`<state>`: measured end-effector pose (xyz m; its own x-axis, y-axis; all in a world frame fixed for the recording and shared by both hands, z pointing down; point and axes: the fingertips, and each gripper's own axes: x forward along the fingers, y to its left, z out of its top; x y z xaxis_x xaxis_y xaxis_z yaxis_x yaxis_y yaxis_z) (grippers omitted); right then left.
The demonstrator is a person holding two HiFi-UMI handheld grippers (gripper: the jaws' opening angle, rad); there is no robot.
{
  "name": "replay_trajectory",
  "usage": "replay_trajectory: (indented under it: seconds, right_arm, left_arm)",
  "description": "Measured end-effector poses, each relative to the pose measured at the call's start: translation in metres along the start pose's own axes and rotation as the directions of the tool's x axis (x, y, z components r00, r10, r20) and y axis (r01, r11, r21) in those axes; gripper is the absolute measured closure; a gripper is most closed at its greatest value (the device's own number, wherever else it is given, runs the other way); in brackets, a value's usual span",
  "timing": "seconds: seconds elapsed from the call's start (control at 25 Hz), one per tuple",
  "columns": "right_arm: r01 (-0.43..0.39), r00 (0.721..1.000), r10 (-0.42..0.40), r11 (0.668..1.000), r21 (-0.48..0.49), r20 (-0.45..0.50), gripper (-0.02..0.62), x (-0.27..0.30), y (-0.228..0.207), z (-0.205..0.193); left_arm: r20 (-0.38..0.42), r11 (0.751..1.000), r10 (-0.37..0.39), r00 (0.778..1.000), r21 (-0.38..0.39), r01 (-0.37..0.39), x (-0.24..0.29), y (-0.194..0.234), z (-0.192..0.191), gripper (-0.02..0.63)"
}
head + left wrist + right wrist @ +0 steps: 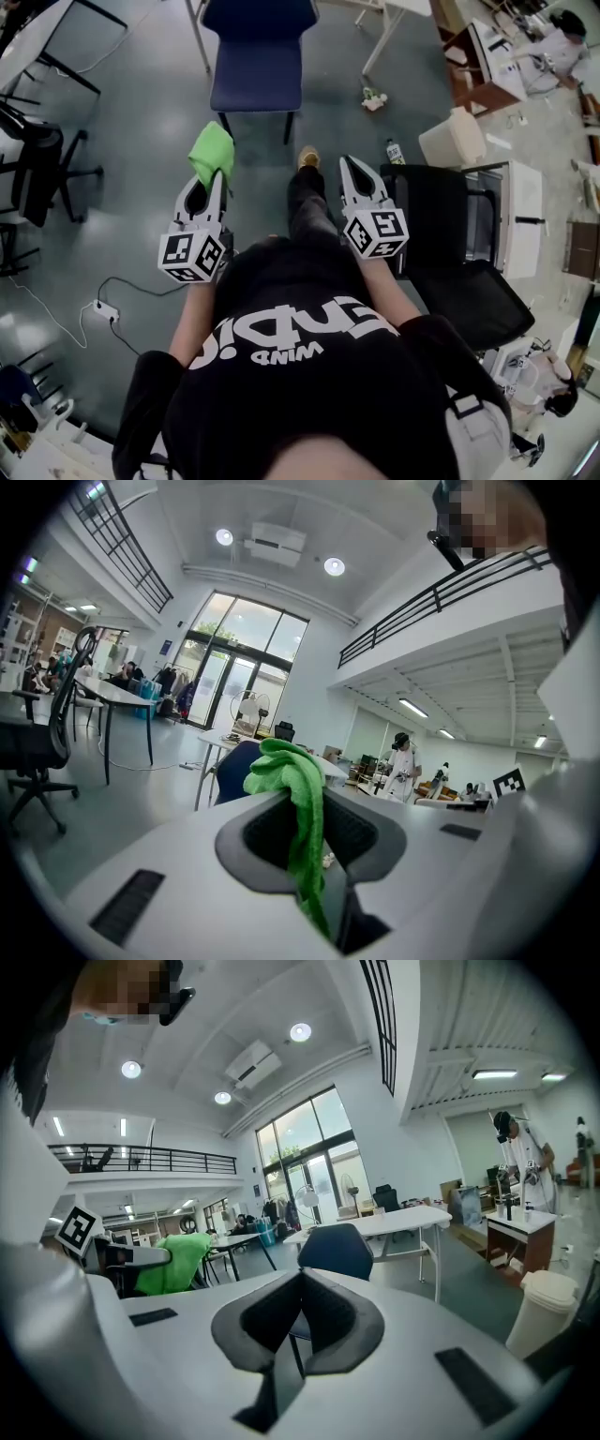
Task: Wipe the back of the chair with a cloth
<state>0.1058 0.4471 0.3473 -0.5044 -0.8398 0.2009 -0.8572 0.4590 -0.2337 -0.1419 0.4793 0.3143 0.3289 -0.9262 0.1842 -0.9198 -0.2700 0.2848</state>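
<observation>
A green cloth (212, 152) sticks out of my left gripper (216, 176), which is shut on it; in the left gripper view the green cloth (298, 808) hangs down between the jaws of the left gripper (314, 855). My right gripper (349, 169) is shut with nothing in it, and the right gripper (300, 1321) shows its jaws closed together. A dark blue chair (257, 56) stands ahead of both grippers, its back facing me. The blue chair (336, 1251) lies straight beyond the right jaws, and the chair (232, 772) peeks from behind the cloth.
A black office chair (450, 253) stands close on my right, beside a white cabinet (517, 220). A bottle (395, 151) and a white bin (453, 139) sit on the floor at right. A power strip (105, 311) with cable lies at left. White tables (403, 1222) stand behind.
</observation>
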Motion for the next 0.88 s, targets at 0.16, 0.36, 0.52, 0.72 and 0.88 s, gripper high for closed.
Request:
replay_trajectory:
  seconds: [0.16, 0.36, 0.52, 0.72, 0.88]
  right_arm:
    - [-0.014, 1.000, 0.014, 1.000, 0.002, 0.005, 0.600, 0.038, -0.014, 0.007]
    - [-0.036, 0.999, 0.036, 0.999, 0.001, -0.001, 0.600, 0.098, -0.041, 0.024]
    - [-0.049, 0.999, 0.049, 0.999, 0.001, -0.005, 0.600, 0.149, -0.074, 0.051]
    - [-0.056, 0.998, 0.055, 0.998, 0.015, 0.002, 0.600, 0.212, -0.117, 0.093]
    - [-0.082, 0.997, 0.082, 0.997, -0.008, -0.002, 0.600, 0.259, -0.153, 0.120]
  left_arm:
    - [0.004, 1.000, 0.023, 1.000, -0.020, -0.022, 0.031, 0.016, 0.006, 0.535]
    - [0.018, 0.999, 0.037, 0.999, -0.037, -0.036, 0.090, 0.035, 0.024, 0.535]
    - [0.030, 0.998, 0.056, 0.998, -0.036, -0.055, 0.148, 0.048, 0.049, 0.535]
    - [0.033, 0.996, 0.083, 0.996, -0.040, -0.082, 0.223, 0.063, 0.083, 0.534]
    - [0.051, 0.994, 0.110, 0.993, -0.036, -0.108, 0.282, 0.068, 0.107, 0.534]
